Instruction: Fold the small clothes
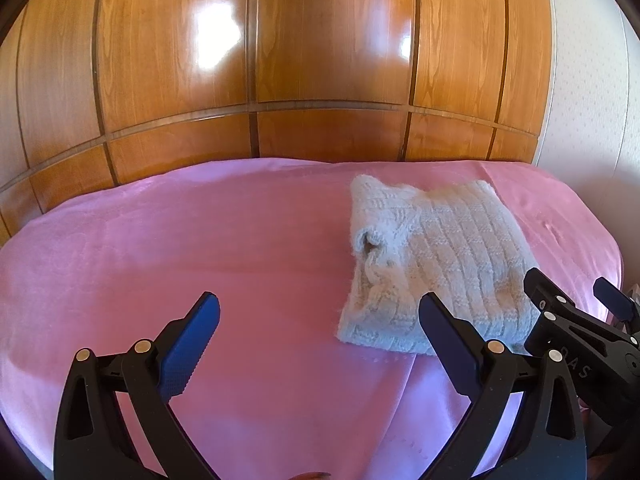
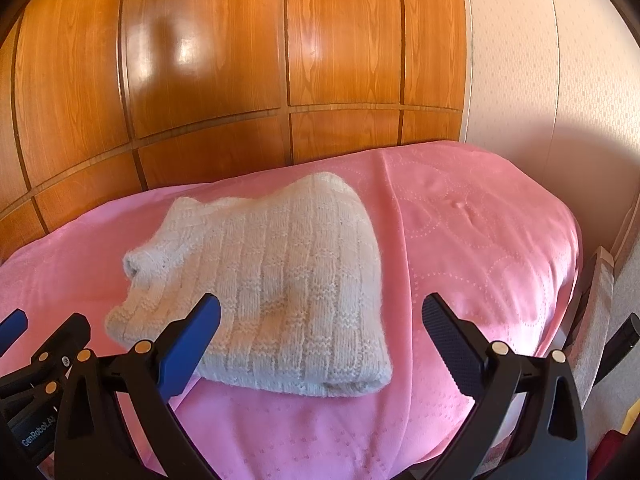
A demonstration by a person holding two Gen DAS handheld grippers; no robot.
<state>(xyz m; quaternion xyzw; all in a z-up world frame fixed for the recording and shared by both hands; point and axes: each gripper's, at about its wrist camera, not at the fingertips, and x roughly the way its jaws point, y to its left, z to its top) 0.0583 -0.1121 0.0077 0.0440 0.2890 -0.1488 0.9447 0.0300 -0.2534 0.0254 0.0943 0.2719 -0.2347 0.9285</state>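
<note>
A white knitted sweater [image 1: 432, 264] lies folded into a compact bundle on the pink bedspread [image 1: 200, 240]; it also shows in the right wrist view [image 2: 280, 280]. My left gripper [image 1: 320, 332] is open and empty, held above the spread just left of and nearer than the sweater. My right gripper [image 2: 320, 332] is open and empty, held above the sweater's near right corner. The right gripper also shows at the right edge of the left wrist view [image 1: 576, 300].
The bed [image 2: 500, 240] is backed by a glossy wooden panelled wardrobe [image 1: 320, 60]. A pale patterned wall [image 2: 540, 80] stands to the right. The bed's right edge drops off near a grey upholstered object [image 2: 596, 320].
</note>
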